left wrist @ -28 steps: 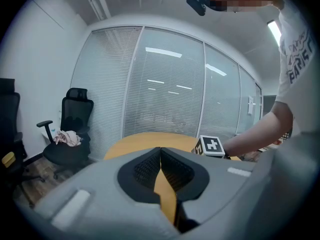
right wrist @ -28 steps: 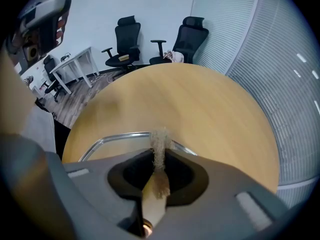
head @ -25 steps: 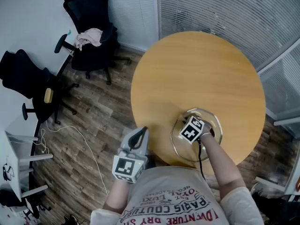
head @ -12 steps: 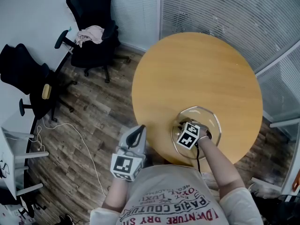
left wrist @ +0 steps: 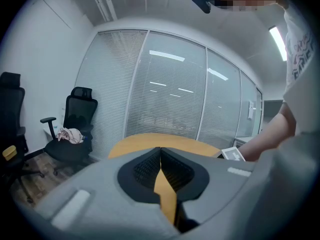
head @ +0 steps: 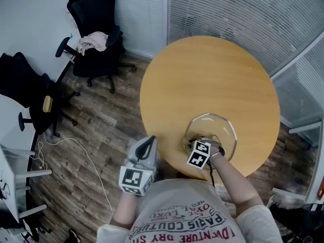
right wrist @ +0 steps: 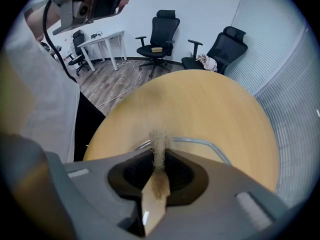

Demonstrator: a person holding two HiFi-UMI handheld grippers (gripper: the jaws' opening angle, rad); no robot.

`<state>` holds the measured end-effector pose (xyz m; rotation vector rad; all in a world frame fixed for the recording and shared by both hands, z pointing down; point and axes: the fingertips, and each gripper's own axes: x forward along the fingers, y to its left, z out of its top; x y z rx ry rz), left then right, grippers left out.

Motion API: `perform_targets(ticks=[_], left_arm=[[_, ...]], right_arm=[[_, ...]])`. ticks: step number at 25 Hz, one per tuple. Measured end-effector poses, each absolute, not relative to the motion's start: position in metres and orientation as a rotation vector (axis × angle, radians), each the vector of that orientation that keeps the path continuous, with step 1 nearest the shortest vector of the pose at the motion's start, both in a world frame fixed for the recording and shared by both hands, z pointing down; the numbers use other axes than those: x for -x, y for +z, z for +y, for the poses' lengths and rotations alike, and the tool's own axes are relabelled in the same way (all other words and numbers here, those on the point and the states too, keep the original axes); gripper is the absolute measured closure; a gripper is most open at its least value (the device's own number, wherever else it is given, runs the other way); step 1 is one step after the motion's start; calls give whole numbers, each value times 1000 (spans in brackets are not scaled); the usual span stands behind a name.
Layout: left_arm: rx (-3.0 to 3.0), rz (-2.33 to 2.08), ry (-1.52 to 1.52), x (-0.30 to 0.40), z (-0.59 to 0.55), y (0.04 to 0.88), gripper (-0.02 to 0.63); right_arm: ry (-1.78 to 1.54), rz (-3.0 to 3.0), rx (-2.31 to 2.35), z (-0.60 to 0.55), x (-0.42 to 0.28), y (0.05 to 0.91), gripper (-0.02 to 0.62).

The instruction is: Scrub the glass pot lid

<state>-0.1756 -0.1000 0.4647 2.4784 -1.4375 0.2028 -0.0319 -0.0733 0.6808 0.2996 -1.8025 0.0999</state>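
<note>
The glass pot lid (head: 218,128) lies flat on the near side of the round wooden table (head: 207,75). My right gripper (head: 202,147) hovers over the lid's near-left edge, shut on a tan fibrous scrub pad (right wrist: 159,145); the pad pokes out past the jaws over the lid's rim (right wrist: 212,146). In the head view the marker cube hides the pad. My left gripper (head: 150,140) hangs off the table's left edge, above the floor. In the left gripper view, the left gripper (left wrist: 160,153) is shut with nothing in it, and points at the table's edge (left wrist: 150,140).
Black office chairs (head: 96,19) stand at the left, one with a pink cloth (head: 93,41) on it. A white desk (head: 15,178) and a loose cable (head: 76,143) are on the wood floor. Blind-covered glass walls (head: 243,14) run behind the table.
My right gripper has slid with the pad from the lid's middle toward its near-left edge. The left gripper has stayed put.
</note>
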Motion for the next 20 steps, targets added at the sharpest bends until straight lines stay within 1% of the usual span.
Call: perform_targets(ticks=[10, 20], left_arm=[[-2509, -1341, 224, 170, -96, 472, 598], [-2556, -1225, 252, 147, -87, 478, 598]], right_arm=[[141, -1790, -293, -34, 26, 682, 529], [208, -1789, -320, 4, 9, 684, 529]])
